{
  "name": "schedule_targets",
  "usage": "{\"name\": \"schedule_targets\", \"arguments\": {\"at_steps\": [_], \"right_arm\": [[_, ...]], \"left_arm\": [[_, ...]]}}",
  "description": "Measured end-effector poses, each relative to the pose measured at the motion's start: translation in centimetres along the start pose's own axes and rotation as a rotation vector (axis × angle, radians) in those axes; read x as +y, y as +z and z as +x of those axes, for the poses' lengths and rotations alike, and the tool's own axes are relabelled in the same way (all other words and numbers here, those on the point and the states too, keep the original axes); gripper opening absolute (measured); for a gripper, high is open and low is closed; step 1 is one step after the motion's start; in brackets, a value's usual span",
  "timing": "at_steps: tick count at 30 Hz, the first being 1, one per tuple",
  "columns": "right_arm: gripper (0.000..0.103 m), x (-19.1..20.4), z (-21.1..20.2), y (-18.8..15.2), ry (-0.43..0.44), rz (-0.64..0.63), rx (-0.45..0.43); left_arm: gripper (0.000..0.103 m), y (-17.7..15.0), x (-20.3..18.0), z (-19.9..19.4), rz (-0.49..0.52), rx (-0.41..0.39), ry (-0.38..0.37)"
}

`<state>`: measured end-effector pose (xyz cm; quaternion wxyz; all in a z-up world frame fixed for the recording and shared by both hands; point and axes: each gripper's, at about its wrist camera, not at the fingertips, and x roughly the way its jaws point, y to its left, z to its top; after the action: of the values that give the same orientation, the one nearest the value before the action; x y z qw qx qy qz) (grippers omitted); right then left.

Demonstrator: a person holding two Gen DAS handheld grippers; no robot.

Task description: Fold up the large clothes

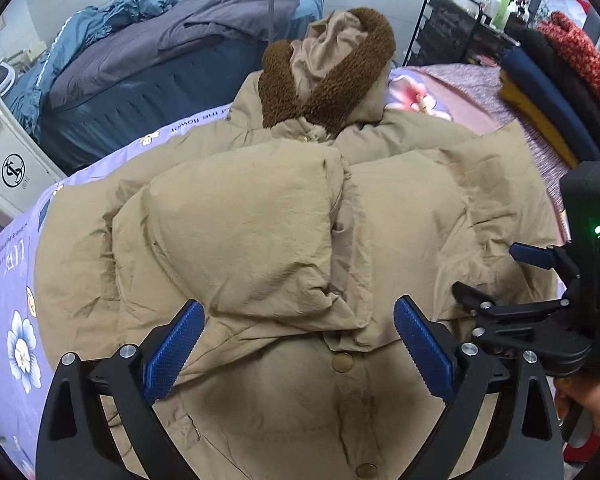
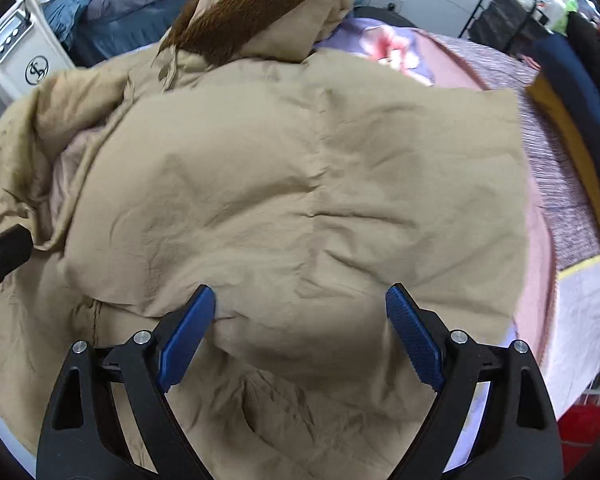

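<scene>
Because the padded coat point(image 1: 260, 216) is thick, soft and springy, we expect it to puff back after each fold. It lies spread across the bed point(image 1: 4, 280), hood point(image 1: 332, 64) toward the far edge, both sleeves already laid inward (as it seems). Our left gripper point(image 1: 298, 340) and right gripper point(image 2: 300, 332) hover spread, holding nothing; we would pinch the near hem.

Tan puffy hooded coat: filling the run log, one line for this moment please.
tan puffy hooded coat: sleeves folded in, on bed | left hand-held gripper: open, empty | right hand-held gripper: open, empty
</scene>
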<state>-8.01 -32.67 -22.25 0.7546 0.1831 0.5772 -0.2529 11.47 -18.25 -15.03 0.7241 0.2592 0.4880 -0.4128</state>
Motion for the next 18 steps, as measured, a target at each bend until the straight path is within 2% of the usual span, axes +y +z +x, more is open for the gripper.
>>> {"name": "schedule_targets", "arguments": {"at_steps": [5, 8, 10, 12, 14, 16, 18], "right_arm": [[0.088, 2.1, 2.6, 0.6, 0.151, -0.064, 0.06], [0.09, 1.3, 3.8, 1.0, 0.191, -0.03, 0.094], [0.09, 0.9, 3.2, 1.3, 0.201, -0.022, 0.105], [0.087, 0.4, 1.1, 1.6, 0.23, -0.031, 0.077], [0.087, -0.8, -2.2, 2.6, 0.259, -0.034, -0.015], [0.087, -2.0, -4.7, 4.4, 0.27, -0.033, -0.092], [0.087, -3.9, -6.2, 7.6, 0.288, -0.008, -0.155]], "left_arm": [[0.094, 0.7, 0.7, 0.0, -0.015, -0.011, 0.009], [0.094, 1.4, 1.5, 0.7, -0.049, 0.008, 0.019], [0.094, 1.7, 1.6, 2.3, -0.052, 0.054, 0.021], [0.096, 1.6, 0.9, 4.8, -0.002, 0.115, 0.047], [0.097, 1.3, 0.5, 7.0, 0.038, 0.168, 0.085], [0.098, 1.1, 0.6, 8.5, 0.033, 0.191, 0.089], [0.098, 1.3, 0.9, 8.5, 0.015, 0.198, 0.075]]}}
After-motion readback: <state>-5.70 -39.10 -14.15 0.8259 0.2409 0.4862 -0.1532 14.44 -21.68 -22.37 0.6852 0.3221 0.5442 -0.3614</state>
